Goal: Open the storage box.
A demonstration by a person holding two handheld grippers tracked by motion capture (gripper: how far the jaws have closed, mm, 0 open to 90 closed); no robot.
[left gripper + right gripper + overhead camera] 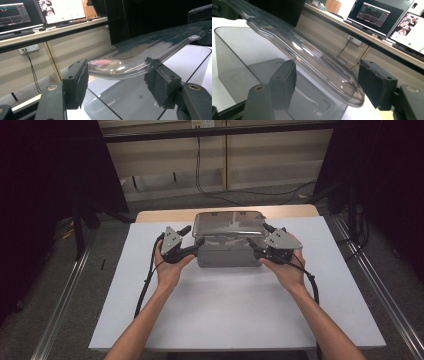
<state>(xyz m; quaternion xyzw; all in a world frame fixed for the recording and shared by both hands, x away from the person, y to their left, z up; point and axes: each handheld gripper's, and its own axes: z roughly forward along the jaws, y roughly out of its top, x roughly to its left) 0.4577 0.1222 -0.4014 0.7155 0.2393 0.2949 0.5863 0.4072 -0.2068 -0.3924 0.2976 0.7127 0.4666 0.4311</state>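
Observation:
A clear plastic lid hovers slightly tilted just above a smoky grey see-through box at the back middle of the white table top. My left gripper is at the lid's left end and my right gripper at its right end. In the left gripper view the lid's end rim spans from pad to pad of my left gripper, over the open box. The right gripper view shows the lid likewise spanning the jaws of my right gripper, above the box.
The box stands near the table's far edge, with bare white surface in front of it and to both sides. Metal rails run along the floor on each side. A desk with monitors and a cabled wall stands beyond.

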